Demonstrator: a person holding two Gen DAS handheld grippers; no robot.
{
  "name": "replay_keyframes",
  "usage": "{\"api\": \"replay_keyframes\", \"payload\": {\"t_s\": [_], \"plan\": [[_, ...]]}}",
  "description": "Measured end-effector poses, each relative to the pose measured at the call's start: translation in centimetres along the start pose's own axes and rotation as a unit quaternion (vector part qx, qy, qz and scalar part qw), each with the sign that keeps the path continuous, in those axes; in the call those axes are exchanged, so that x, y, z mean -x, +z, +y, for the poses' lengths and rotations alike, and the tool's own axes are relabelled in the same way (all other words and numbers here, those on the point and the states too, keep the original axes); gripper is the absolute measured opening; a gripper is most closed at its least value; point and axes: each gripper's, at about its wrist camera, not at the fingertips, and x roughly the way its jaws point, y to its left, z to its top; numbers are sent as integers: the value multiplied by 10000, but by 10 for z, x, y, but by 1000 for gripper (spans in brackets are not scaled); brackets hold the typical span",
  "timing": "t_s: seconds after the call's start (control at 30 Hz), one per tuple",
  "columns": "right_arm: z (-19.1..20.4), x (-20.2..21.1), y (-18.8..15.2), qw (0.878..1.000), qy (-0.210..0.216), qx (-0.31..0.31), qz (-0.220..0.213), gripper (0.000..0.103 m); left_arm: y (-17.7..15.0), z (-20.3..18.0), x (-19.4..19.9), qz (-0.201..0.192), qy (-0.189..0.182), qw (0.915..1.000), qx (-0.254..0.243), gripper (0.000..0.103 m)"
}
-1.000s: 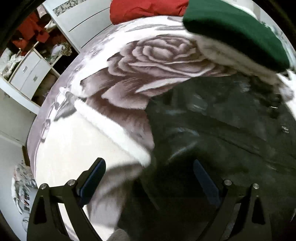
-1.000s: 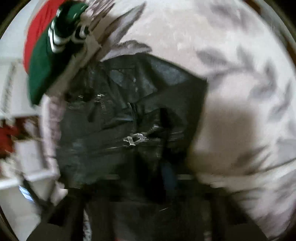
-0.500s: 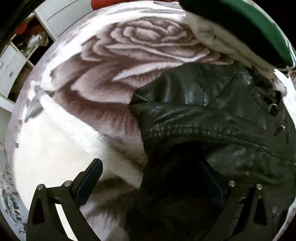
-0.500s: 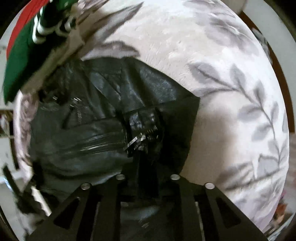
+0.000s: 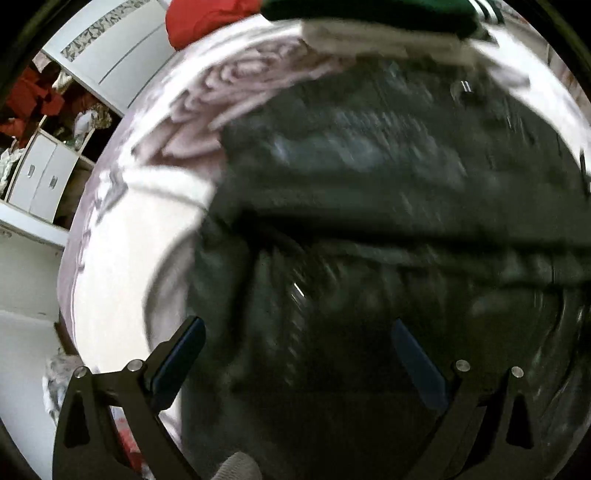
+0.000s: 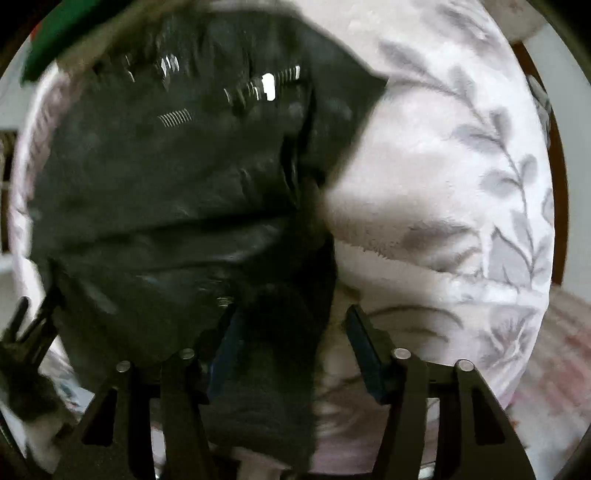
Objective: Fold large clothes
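A black leather jacket [image 5: 369,206] lies bunched on a floral blanket [image 5: 122,236] on a bed. It fills most of the left wrist view, blurred by motion. My left gripper [image 5: 295,354] is open, its jaws wide apart just above the jacket's near edge. In the right wrist view the jacket [image 6: 166,177] covers the left half, with zippers glinting. My right gripper [image 6: 291,336] is open, and a dark fold of the jacket lies between its fingers.
A folded stack with a green garment [image 5: 369,11] on top sits at the jacket's far edge. A red garment [image 5: 207,18] lies behind it. White cabinets [image 5: 40,181] stand left of the bed. The bed edge and floor [image 6: 565,332] show at right.
My right gripper was shut on the jacket and has opened. Both views have shifted and are blurred; the jacket has spread wider under my left gripper.
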Motion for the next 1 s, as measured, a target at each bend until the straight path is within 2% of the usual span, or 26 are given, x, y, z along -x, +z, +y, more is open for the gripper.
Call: {"api": "replay_keyframes", "payload": {"t_s": [0.1,0.17,0.2,0.23,0.27,0.4,0.53,0.63,0.73,0.8,0.87,1.0], "plan": [[-41,-29,3,9946,707,-724,240,27,-17,-22,8,15,367,9993,-58,103],[-44,-23,2,9938,952,-496,281,31,-31,-41,25,23,606,9981,-94,103],[-50,-12,0,9929,1088,-357,310,36,-35,-47,31,16,681,9976,-122,103],[-60,-3,-1,9924,1145,-307,324,52,-41,-57,41,-6,797,9967,-168,103],[-69,7,-3,9922,1184,-259,296,56,-51,-73,56,-39,924,9954,-256,103],[-131,57,-9,9953,962,-88,-111,57,-76,-128,89,-43,1051,9926,-605,103],[-186,74,5,9963,816,-148,-221,59,-101,-203,111,-7,915,9904,-1036,103],[-230,72,12,9965,776,-309,-99,59,-119,-257,110,-10,1103,9825,-1499,103],[-250,63,13,9965,709,-442,-64,59,-135,-298,92,36,1627,9690,-1858,103],[-255,62,18,9966,701,-430,-105,59,-141,-311,75,86,1960,9605,-1973,103],[-256,64,23,9964,731,-399,-122,59,-142,-313,60,168,2154,9570,-1937,103],[-229,58,36,9939,1074,-210,-132,59,-126,-295,55,255,2092,9683,-1338,103]]}}
